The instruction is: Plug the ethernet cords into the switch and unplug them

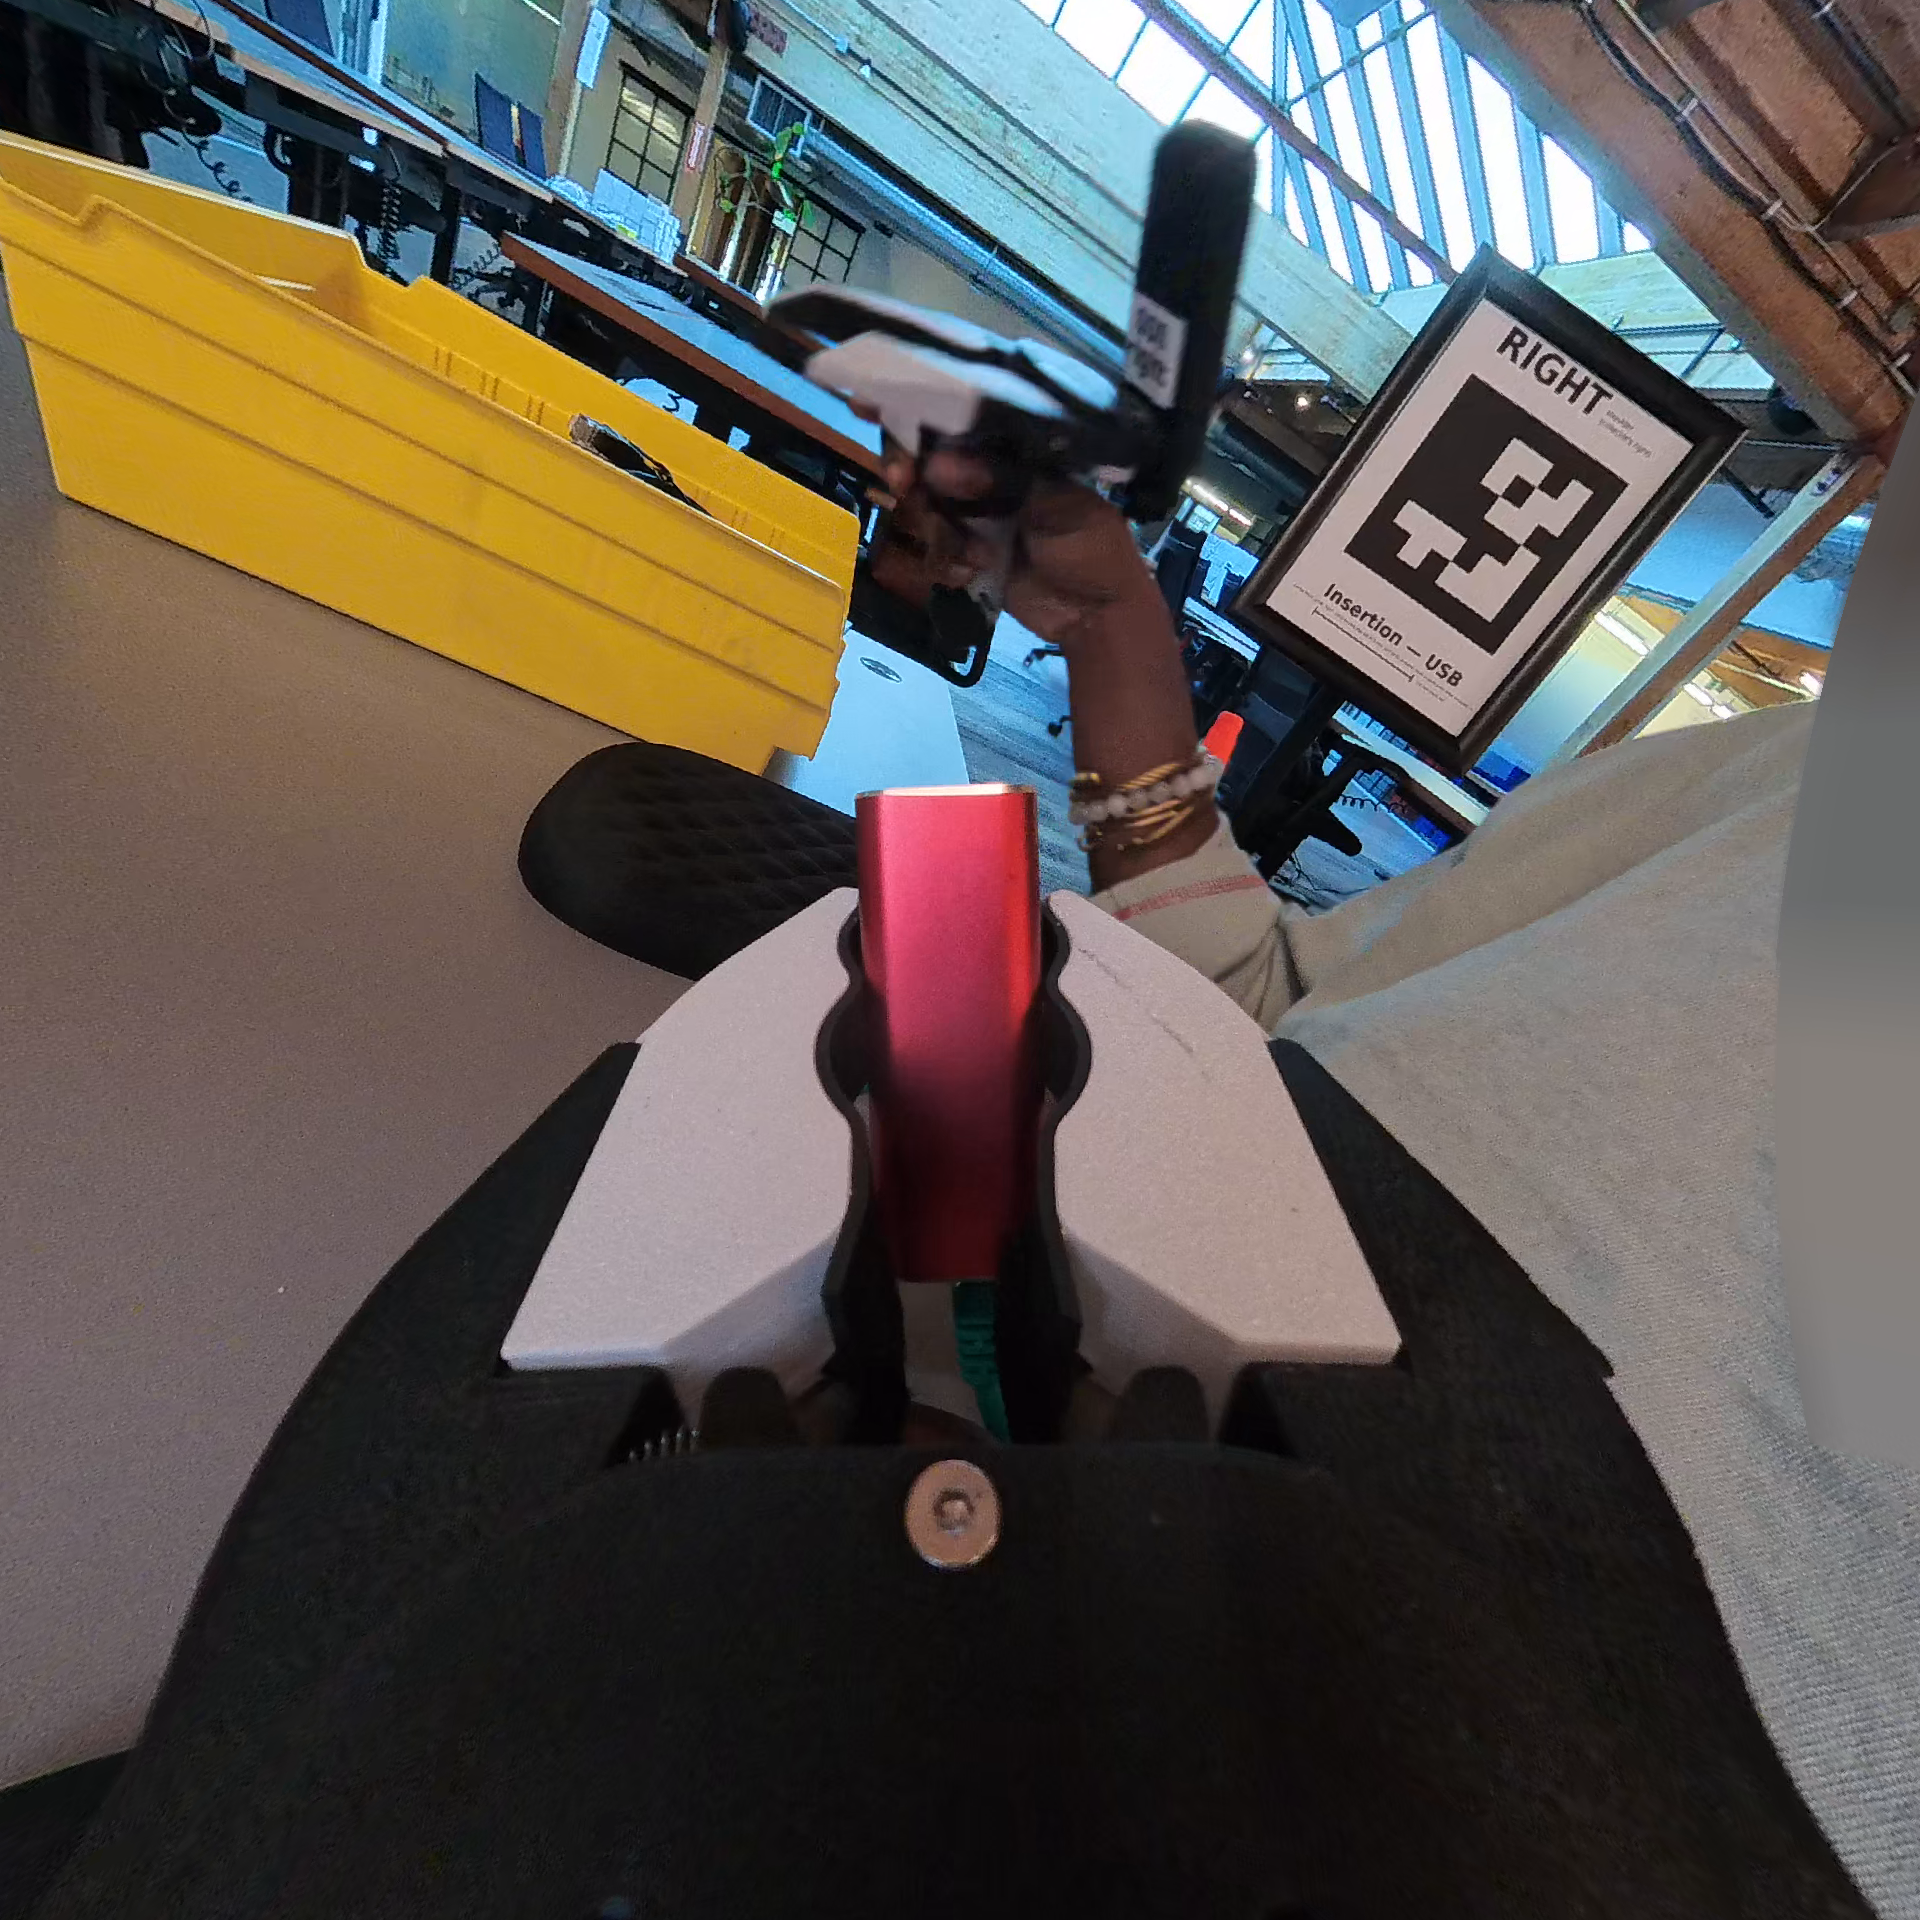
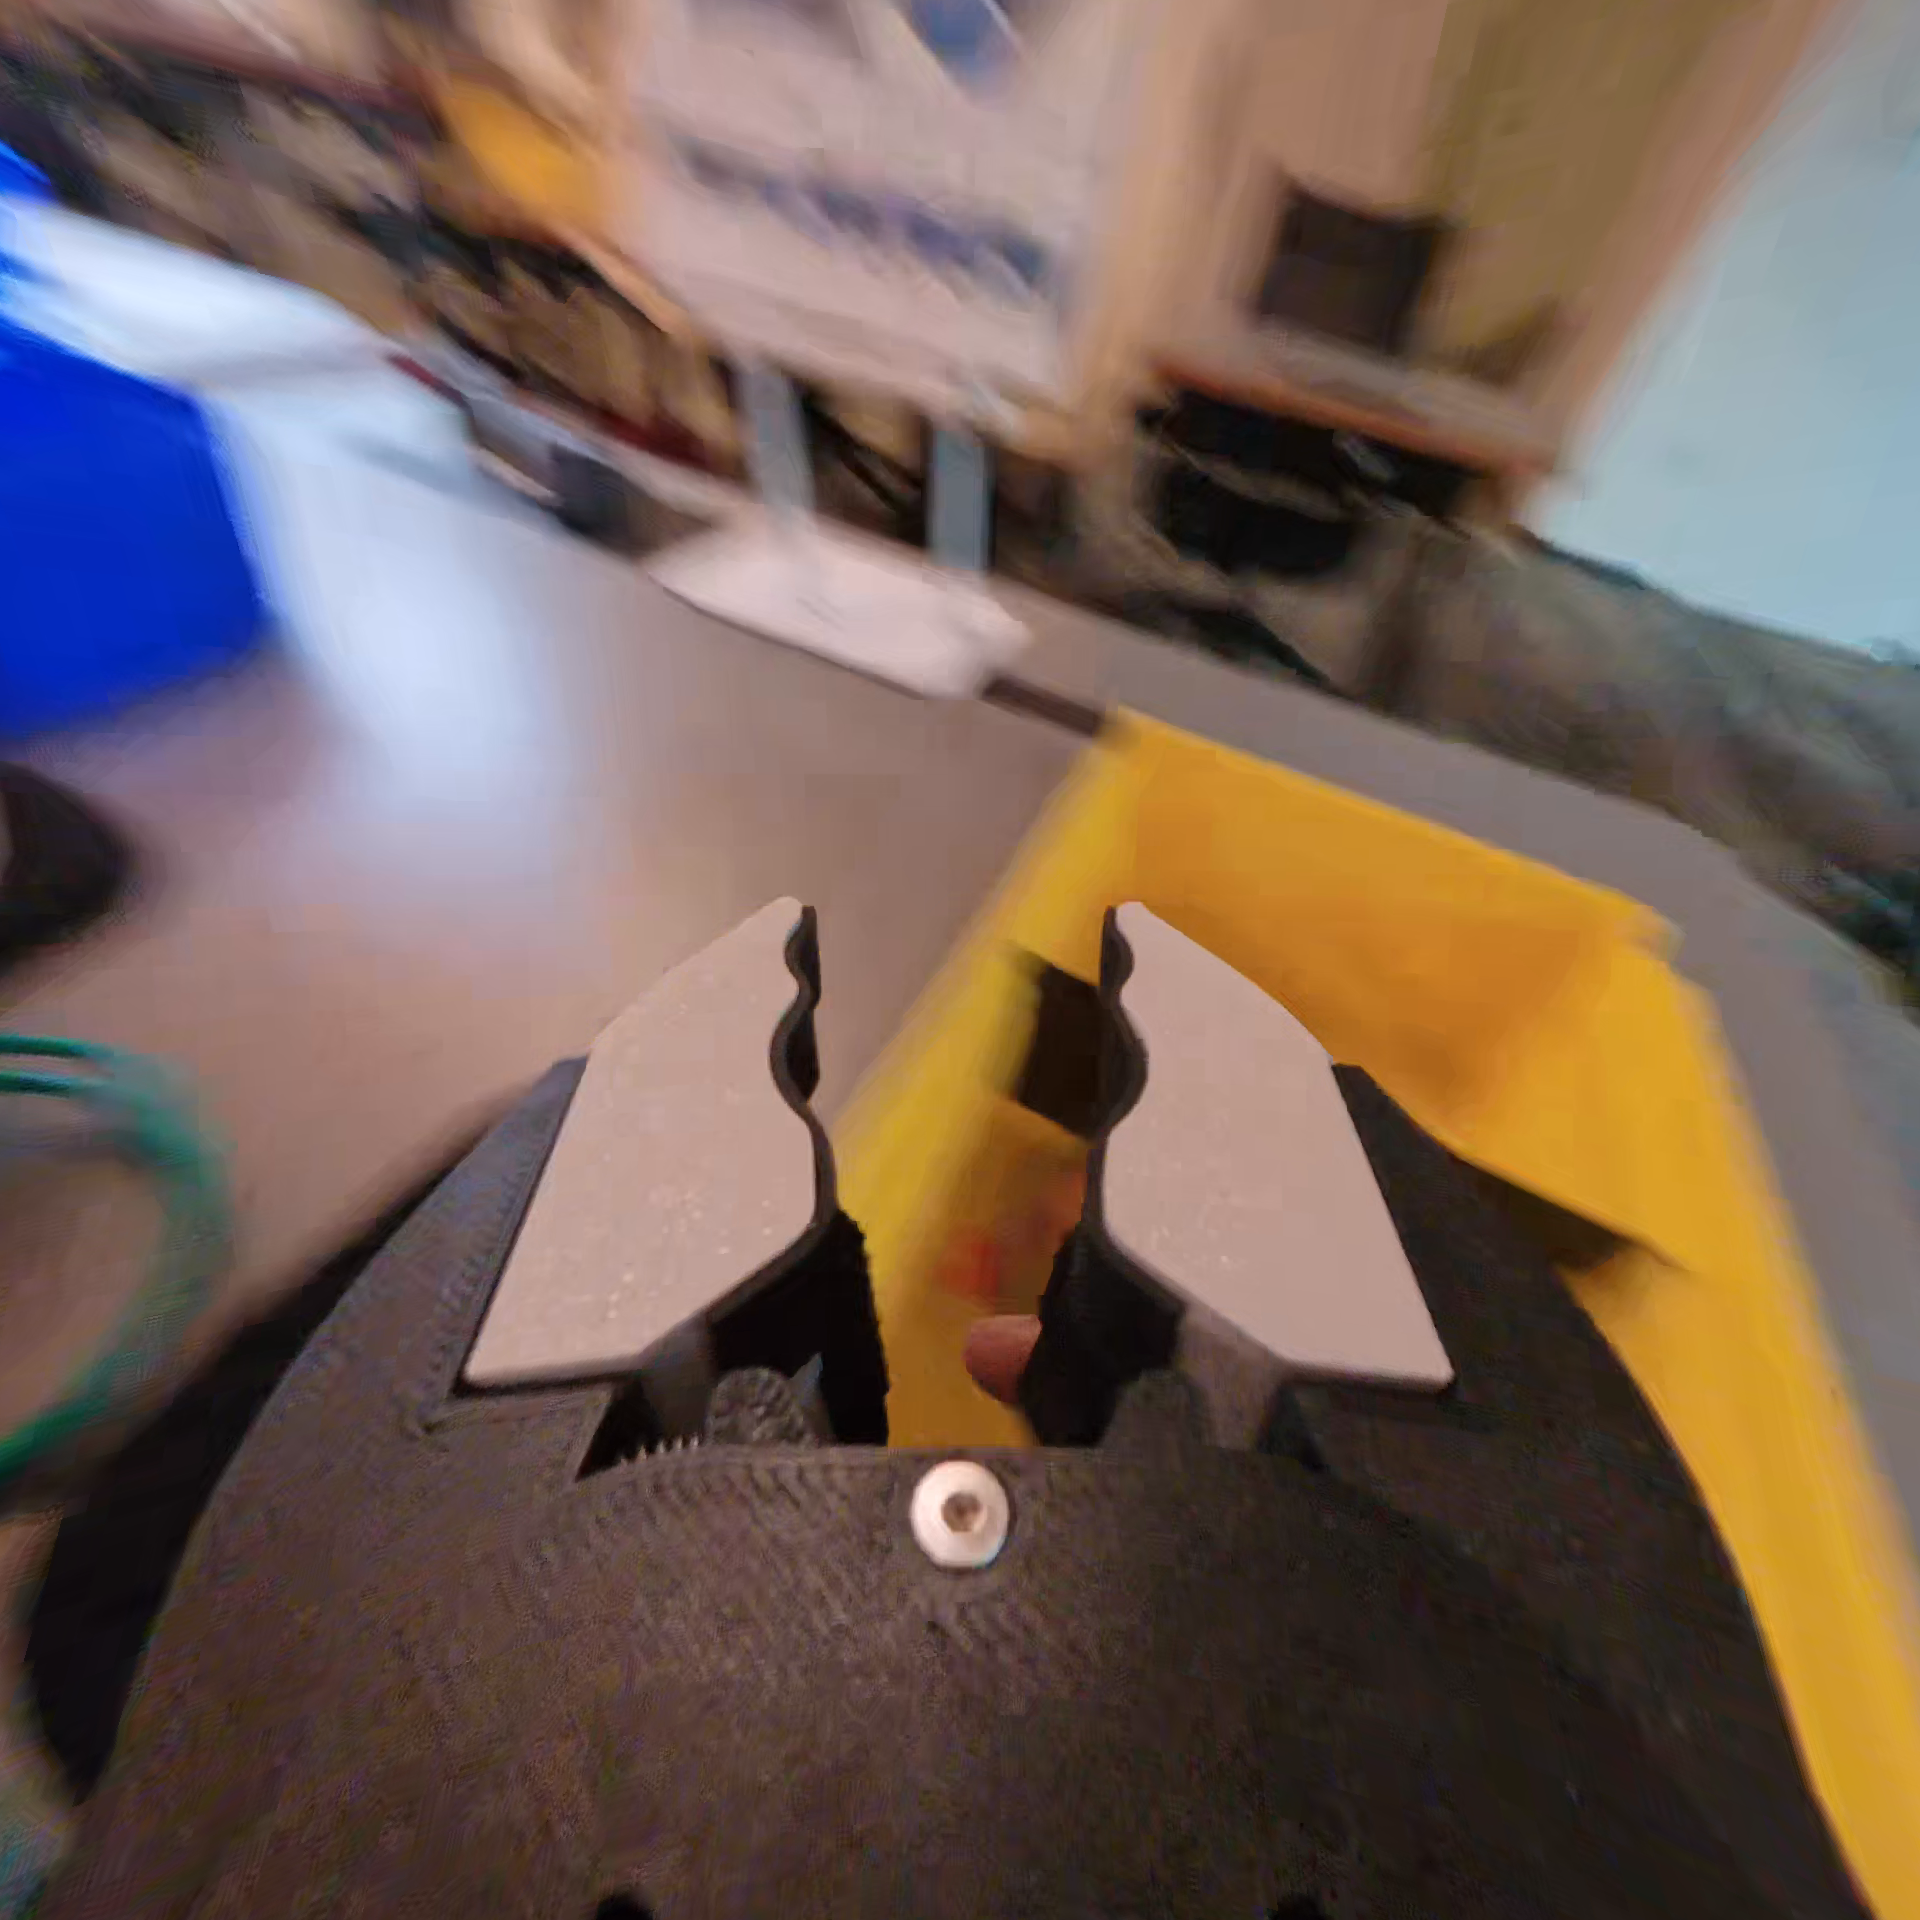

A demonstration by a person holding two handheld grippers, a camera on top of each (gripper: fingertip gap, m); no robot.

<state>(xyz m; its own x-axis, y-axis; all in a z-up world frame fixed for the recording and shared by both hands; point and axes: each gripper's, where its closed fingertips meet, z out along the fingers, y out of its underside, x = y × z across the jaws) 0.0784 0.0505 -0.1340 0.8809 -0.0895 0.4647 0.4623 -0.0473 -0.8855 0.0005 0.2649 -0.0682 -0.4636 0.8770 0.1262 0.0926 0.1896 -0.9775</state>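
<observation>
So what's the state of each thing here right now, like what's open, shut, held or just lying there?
Left gripper: shut on the red metal device.
Red metal device: held upright between the fingers, green cord at its lower end.
Green cord: running out of the device's lower end.
Right gripper: open, empty, above the bin.
Yellow bin: resting on the table, open-topped.
Framed sign: standing, tilted.

Workshop hall: skylights (image 1: 1382, 135), rows of workbenches (image 1: 665, 301).
</observation>
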